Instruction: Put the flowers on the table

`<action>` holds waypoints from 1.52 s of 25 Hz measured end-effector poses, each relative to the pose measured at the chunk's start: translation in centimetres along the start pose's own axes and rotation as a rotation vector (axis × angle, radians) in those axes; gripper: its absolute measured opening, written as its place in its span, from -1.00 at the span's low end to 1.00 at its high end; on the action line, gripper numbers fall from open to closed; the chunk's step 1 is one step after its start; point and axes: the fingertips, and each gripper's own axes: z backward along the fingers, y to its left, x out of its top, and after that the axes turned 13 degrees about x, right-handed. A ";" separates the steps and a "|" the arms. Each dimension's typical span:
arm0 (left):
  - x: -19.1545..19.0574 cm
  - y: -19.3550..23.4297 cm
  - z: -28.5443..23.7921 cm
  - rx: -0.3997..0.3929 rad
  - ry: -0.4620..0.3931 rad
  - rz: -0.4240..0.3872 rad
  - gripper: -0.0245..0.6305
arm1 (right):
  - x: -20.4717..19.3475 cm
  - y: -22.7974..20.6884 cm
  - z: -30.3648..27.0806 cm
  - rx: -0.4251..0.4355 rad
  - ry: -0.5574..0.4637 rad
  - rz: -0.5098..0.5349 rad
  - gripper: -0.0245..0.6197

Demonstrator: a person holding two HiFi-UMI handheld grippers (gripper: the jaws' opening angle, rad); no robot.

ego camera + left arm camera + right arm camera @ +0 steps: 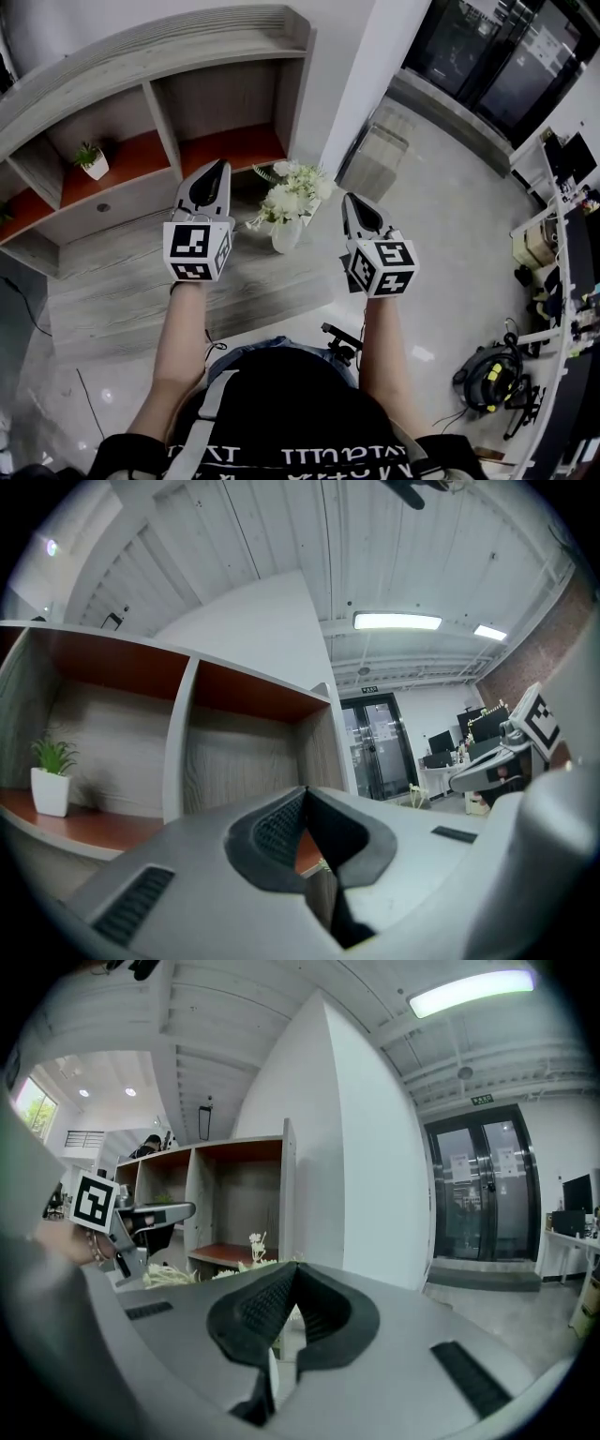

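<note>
Flowers down: the white flowers, in their pale vase, stood upright on the grey wooden table, just in front of the open shelf unit. By my judgement the task was as good as done, since the vase rested on the tabletop with neither of my tools touching it. All that seemed left was to draw my hands clear.

At far left, a small potted plant sat in a shelf bay, well apart from the work.

My left gripper hung just to the left of the bouquet and pointed toward the shelves. In the left gripper view its jaws met at the tips, and only the shelf wall showed beyond them, so that gripper was closed and empty.

The flowers stood between my two tools, near both and touching neither.

My right gripper hung just to the right of the bouquet. In the right gripper view its jaws were likewise pressed together on nothing, and a few white sprigs showed beyond them. That gripper was closed and empty too.
</note>
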 end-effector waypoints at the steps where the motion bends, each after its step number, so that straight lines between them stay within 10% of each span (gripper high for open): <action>1: 0.2 0.1 -0.1 0.000 -0.005 0.000 -0.89 | 0.7 0.0 0.1 -0.003 -0.017 0.009 -0.88; 20: 4.7 0.0 0.3 -0.014 -0.115 -0.030 -0.89 | 9.7 0.8 2.9 -0.059 -0.293 0.261 -0.88; 38: 4.9 -0.6 1.3 -0.034 -0.124 -0.042 -0.89 | 9.0 1.6 3.2 -0.114 -0.193 0.301 -0.88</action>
